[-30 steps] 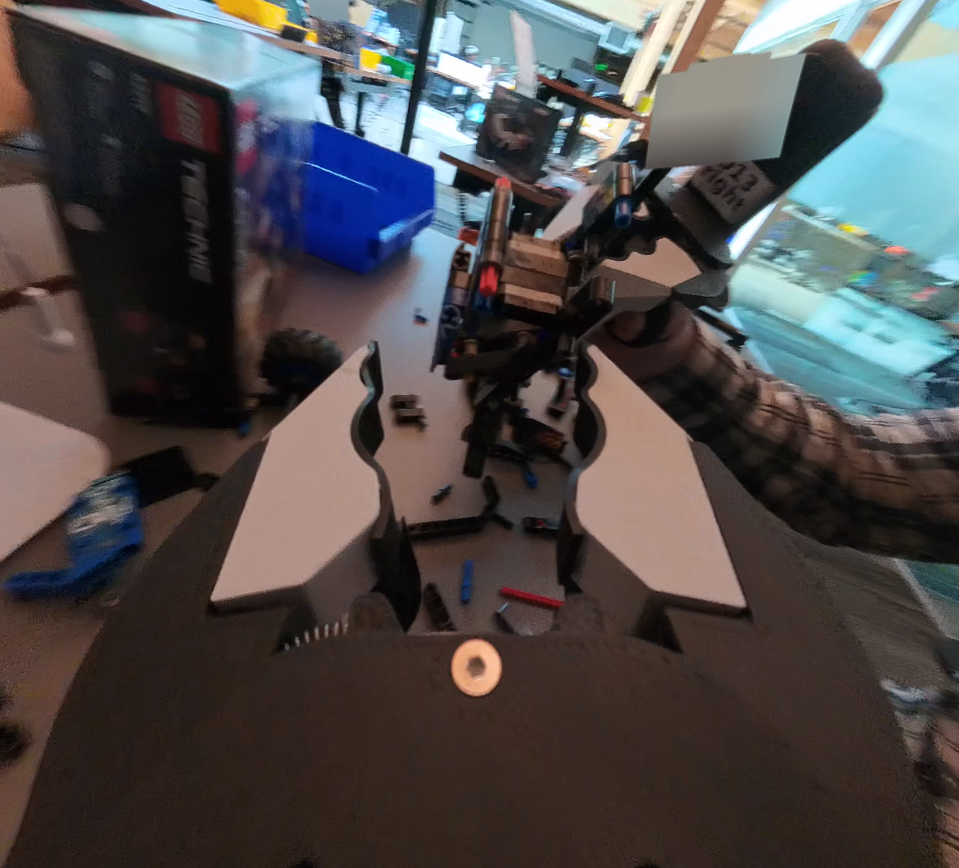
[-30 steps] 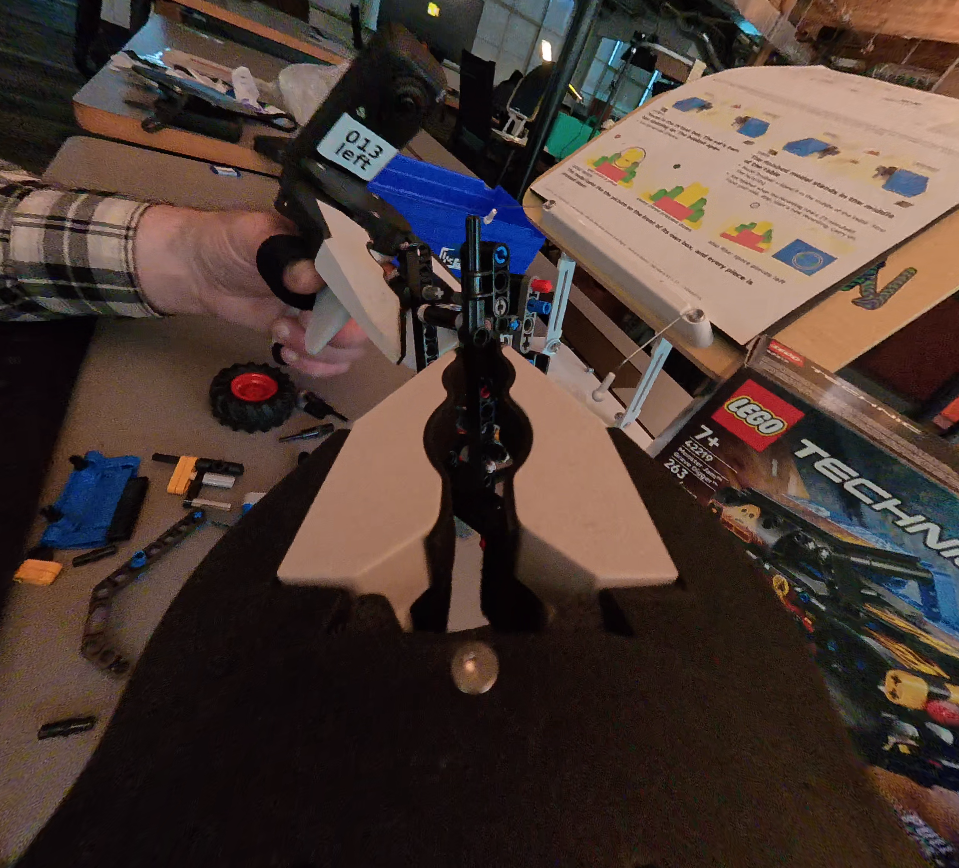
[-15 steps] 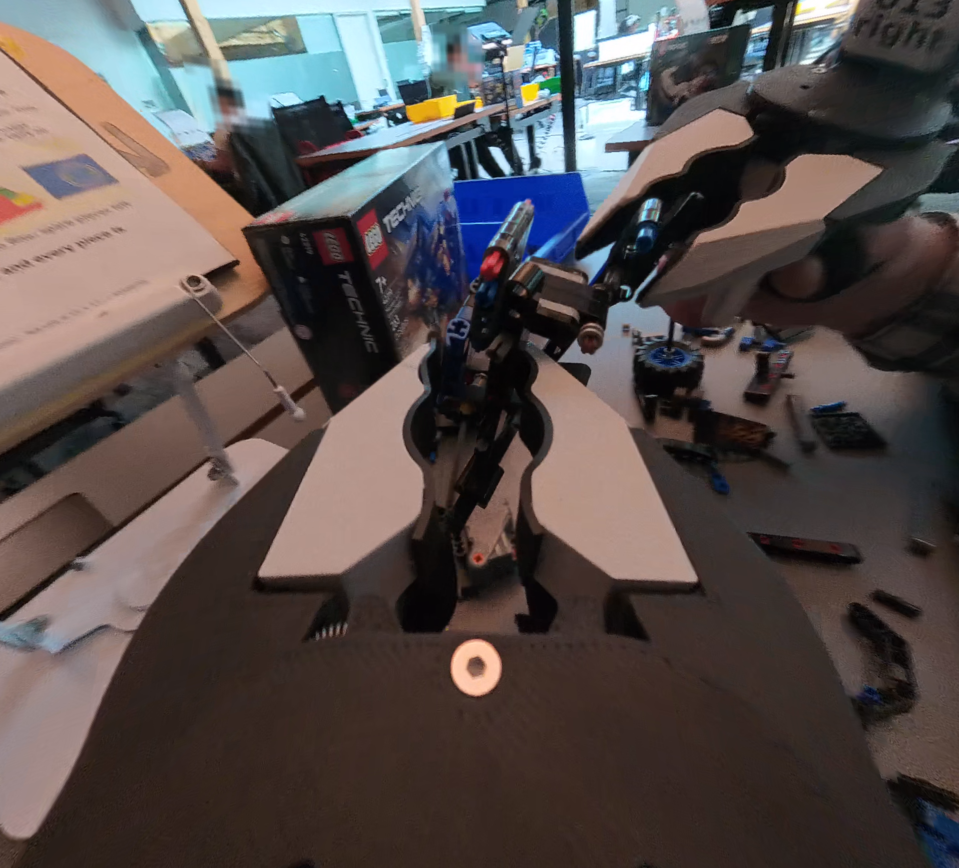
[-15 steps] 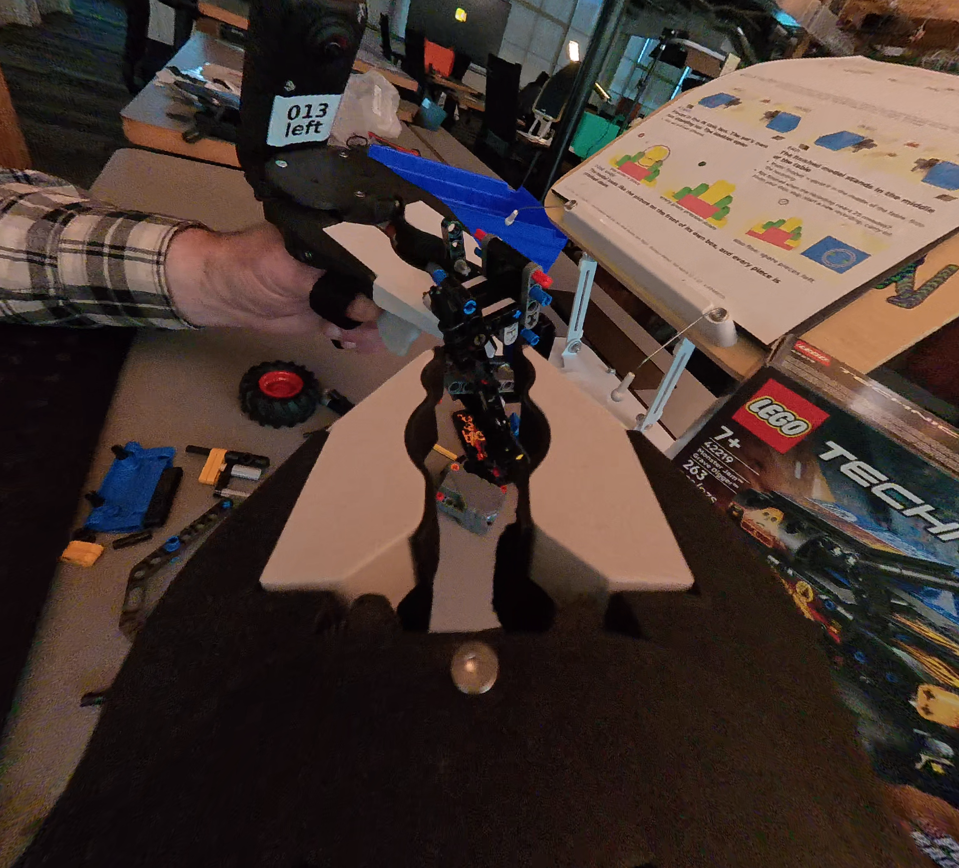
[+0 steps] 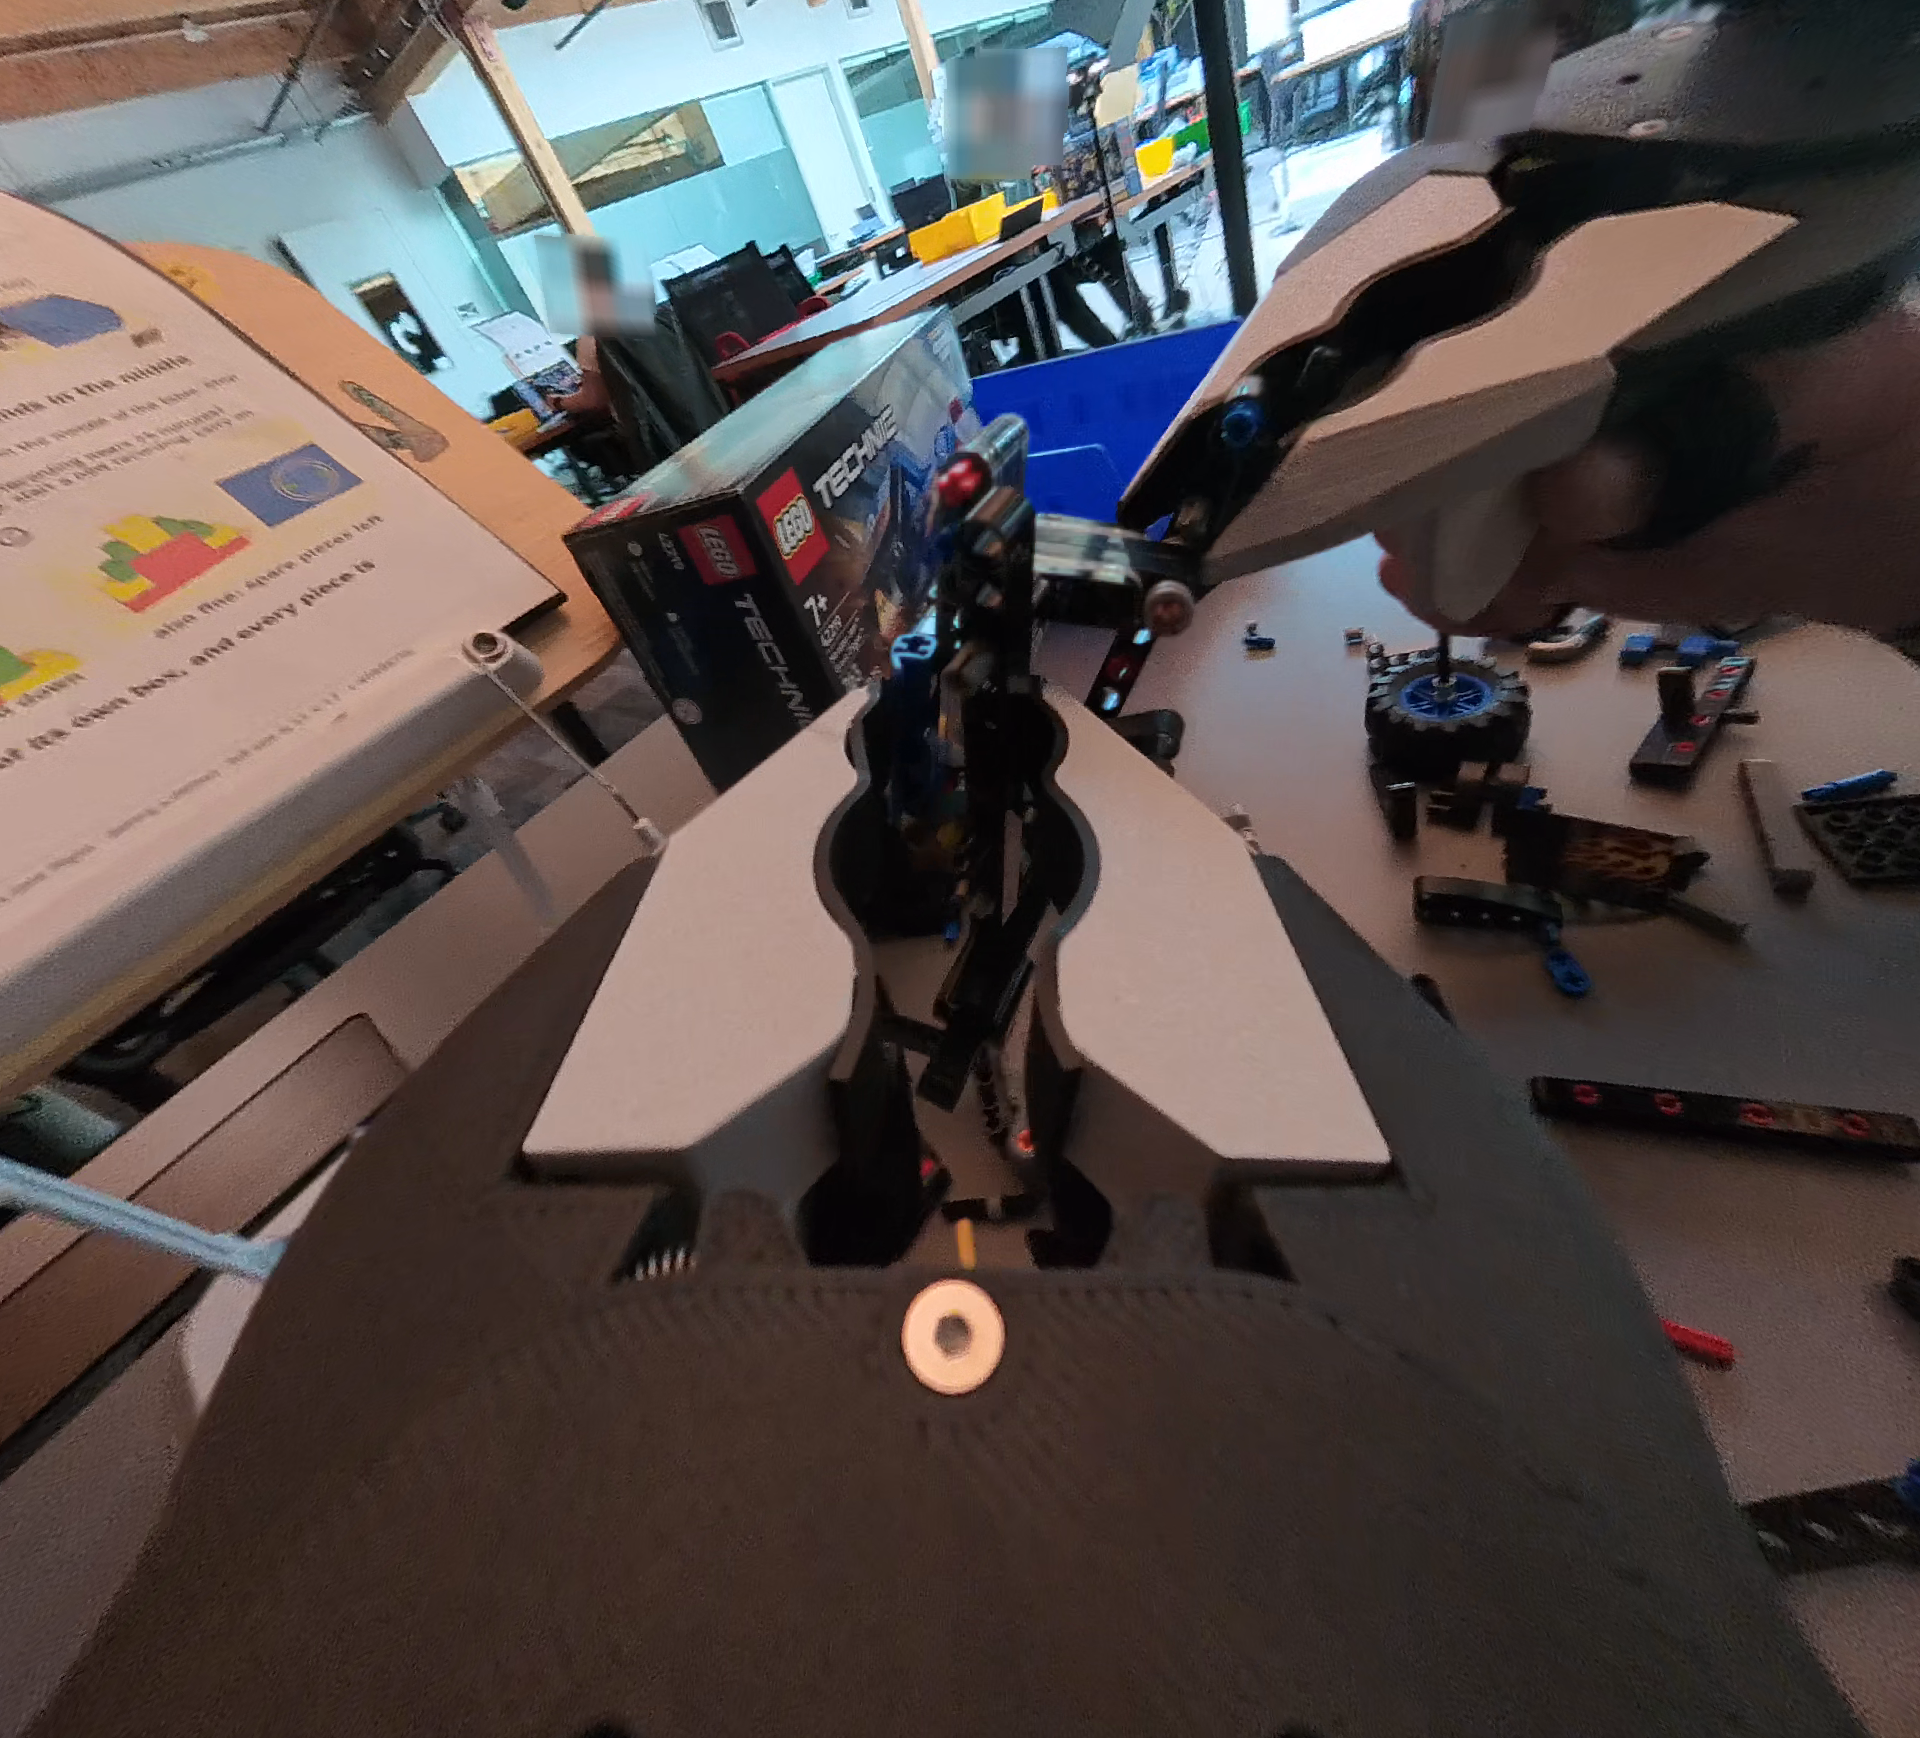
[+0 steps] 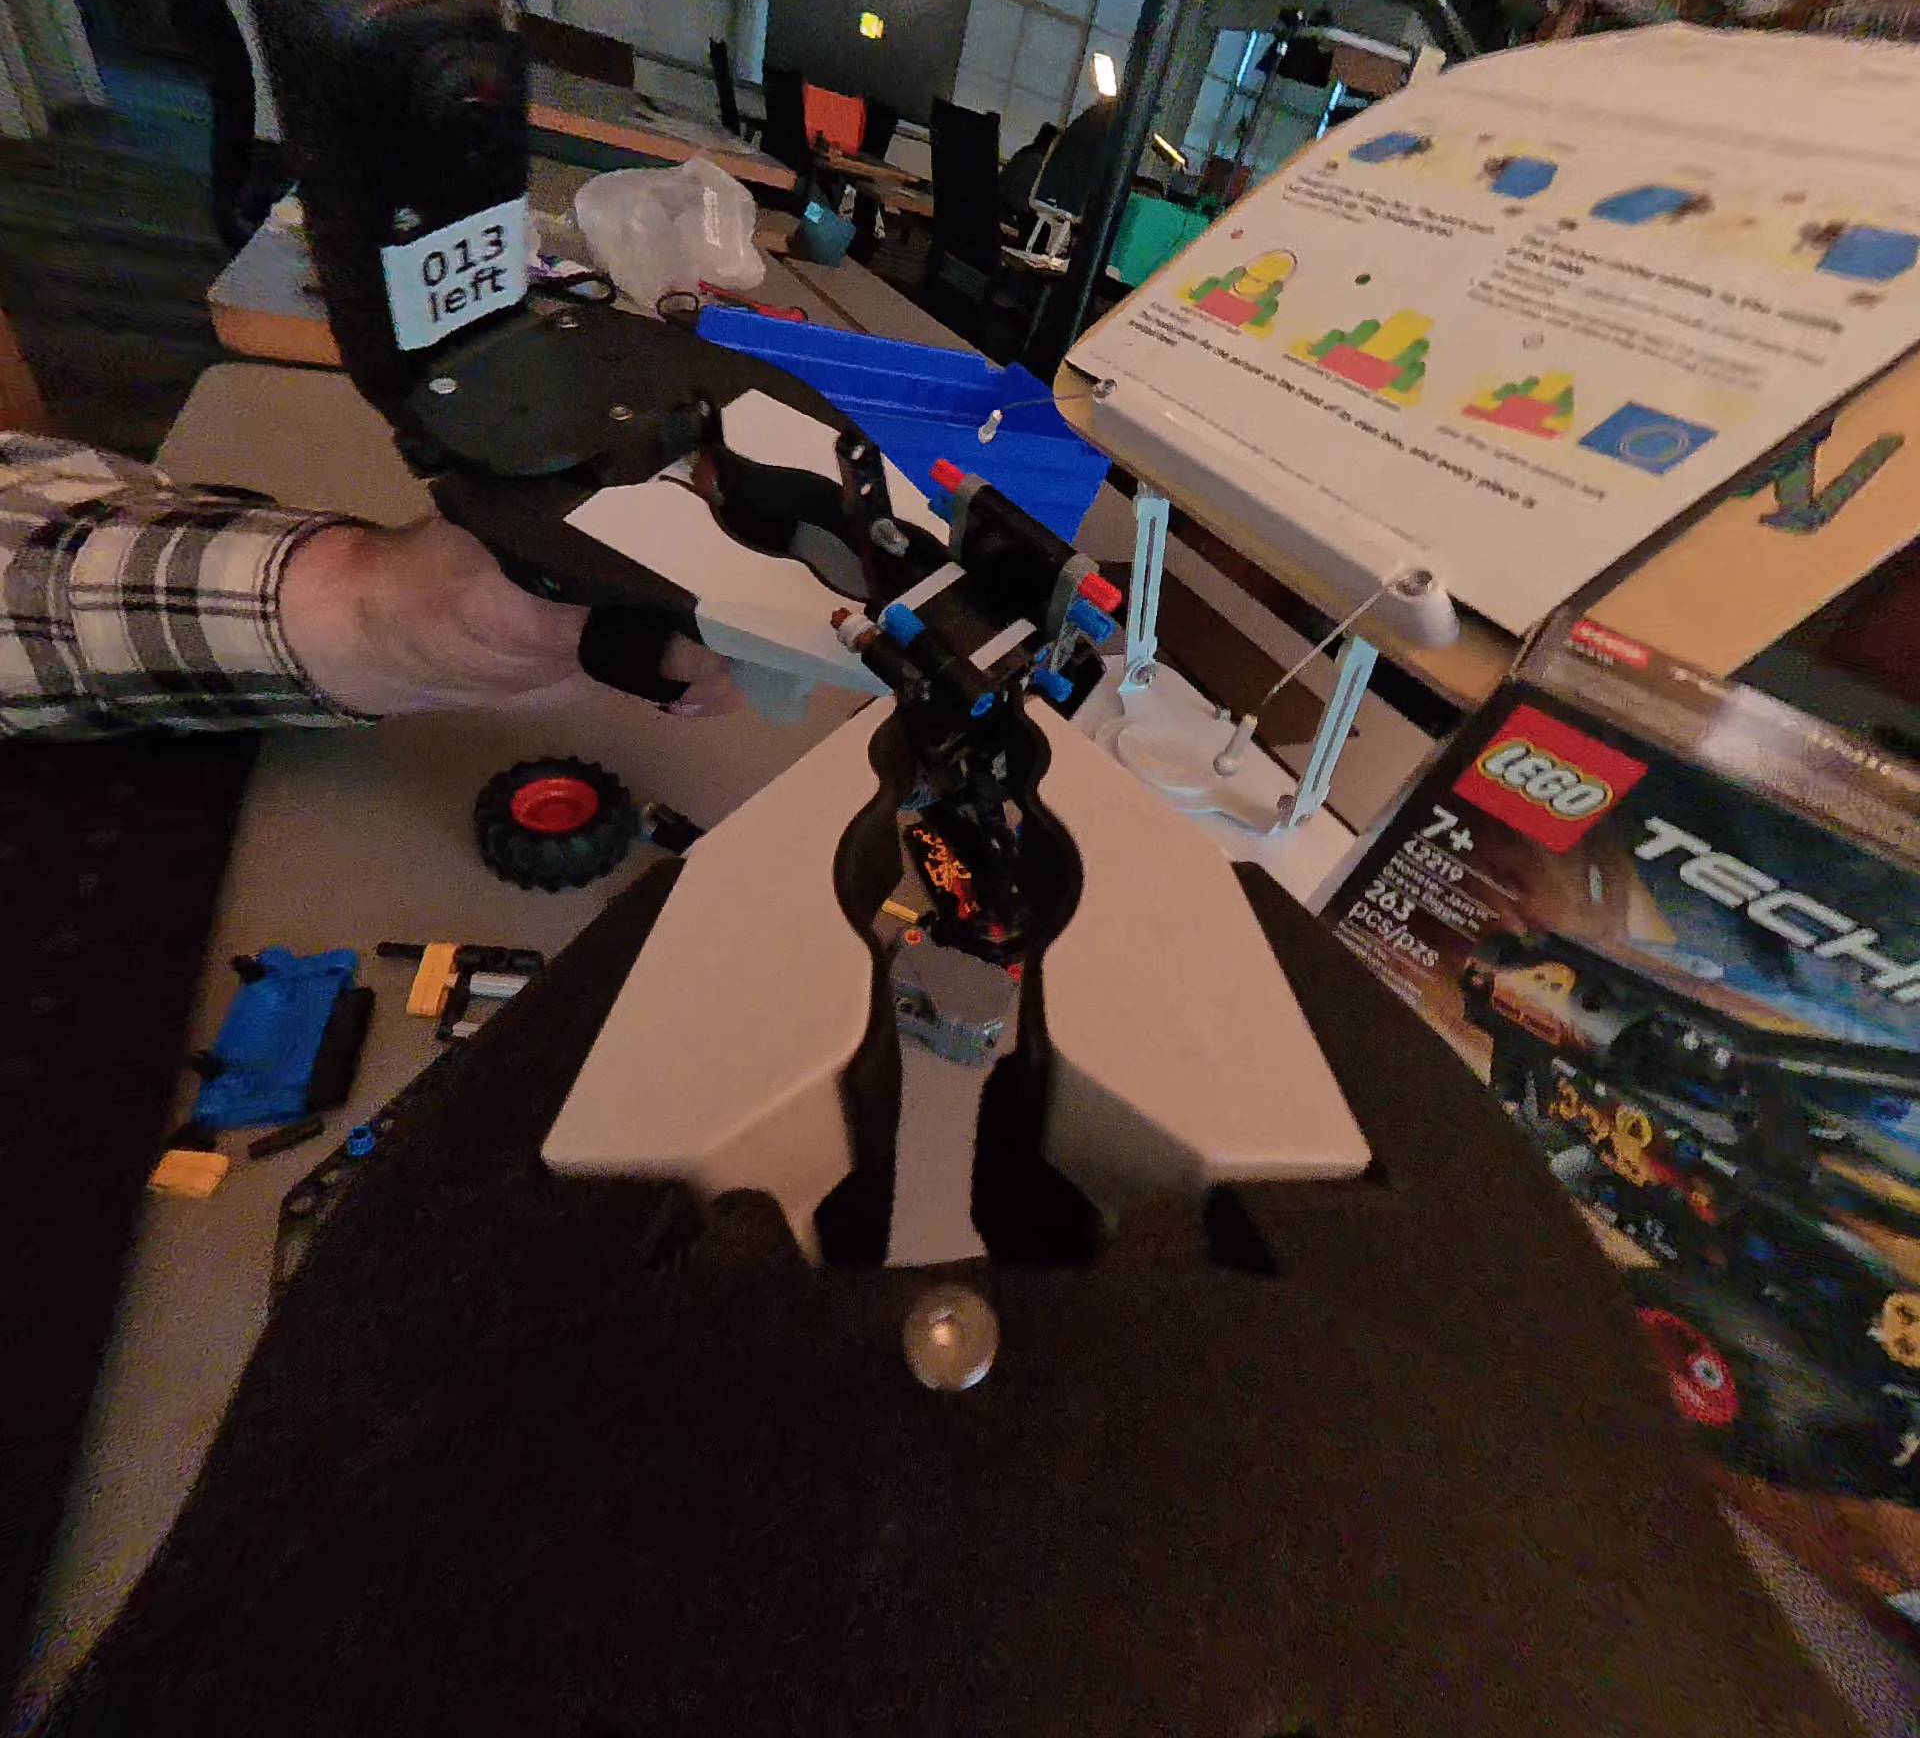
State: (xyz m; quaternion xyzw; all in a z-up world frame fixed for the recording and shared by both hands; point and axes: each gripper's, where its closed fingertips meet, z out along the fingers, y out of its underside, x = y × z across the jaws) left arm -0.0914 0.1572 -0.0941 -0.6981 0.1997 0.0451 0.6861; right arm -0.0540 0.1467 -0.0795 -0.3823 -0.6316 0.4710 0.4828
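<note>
Left wrist view, centre frame: the brick-built model [image 5: 977, 753] stands clamped between the left gripper [image 5: 956, 712] fingers, which are closed on its lower part. From the upper right, the right gripper [image 5: 1195, 535] pinches the model's top end. Right wrist view shows the same grip, right gripper [image 6: 961, 712] closed on the model [image 6: 966, 649] and left gripper [image 6: 831, 587] entering from the left. Half a second earlier the grippers held it likewise; the model now sits slightly lower. A blue-hubbed wheel [image 5: 1446, 701] lies right, a toy box [image 5: 769, 566] behind.

Left tool [image 5: 956, 732] and right tool [image 6: 961, 732] meet nose to nose above the tabletop, each nearly closed, gripped by a hand [image 6: 436, 618] in a plaid sleeve.
</note>
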